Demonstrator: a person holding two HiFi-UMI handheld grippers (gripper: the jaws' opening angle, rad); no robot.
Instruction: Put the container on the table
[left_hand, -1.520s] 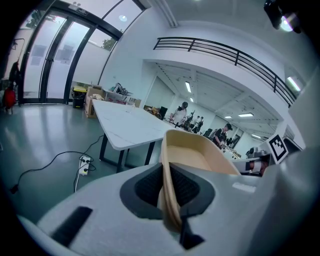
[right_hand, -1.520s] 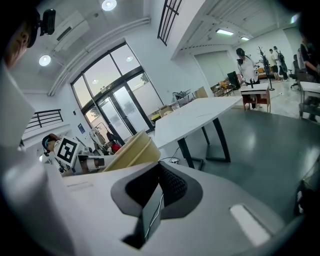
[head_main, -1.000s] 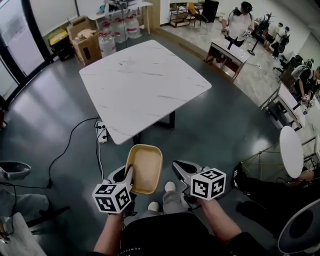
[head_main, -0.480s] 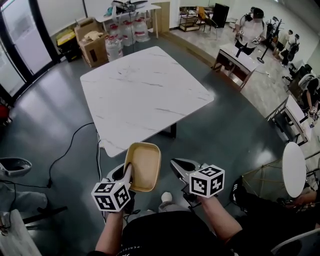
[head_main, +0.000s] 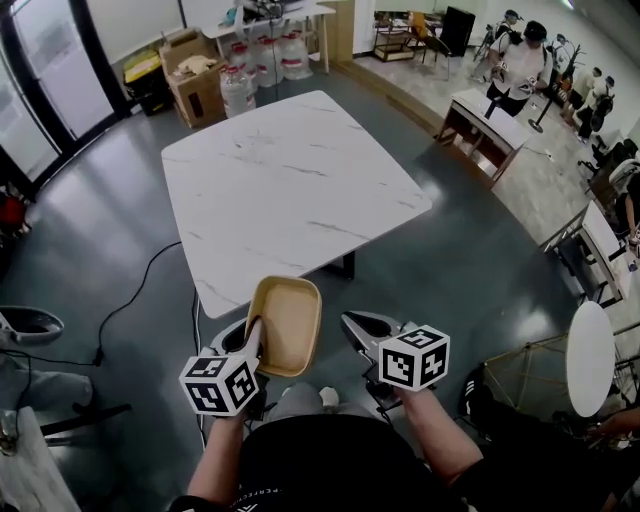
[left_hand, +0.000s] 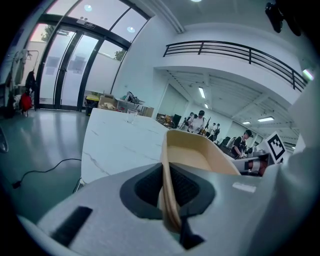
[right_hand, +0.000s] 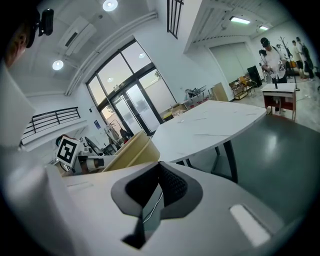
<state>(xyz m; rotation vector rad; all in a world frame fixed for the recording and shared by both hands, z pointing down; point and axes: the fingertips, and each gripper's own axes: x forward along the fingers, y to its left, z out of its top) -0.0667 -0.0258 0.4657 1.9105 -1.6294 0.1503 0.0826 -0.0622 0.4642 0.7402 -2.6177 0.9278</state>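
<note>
Container (head_main: 287, 325), carried in the left gripper (head_main: 252, 340), has closed on the table (head_main: 290, 190). 1.0 s ago its far rim fell short of the table's near edge; now it meets that edge in the head view.

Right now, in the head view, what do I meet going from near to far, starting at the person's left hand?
Left hand-held gripper → tan shallow rounded-rectangle container clamped by its rim → white marble-patterned square table → brown open cardboard box on the floor beyond.
</note>
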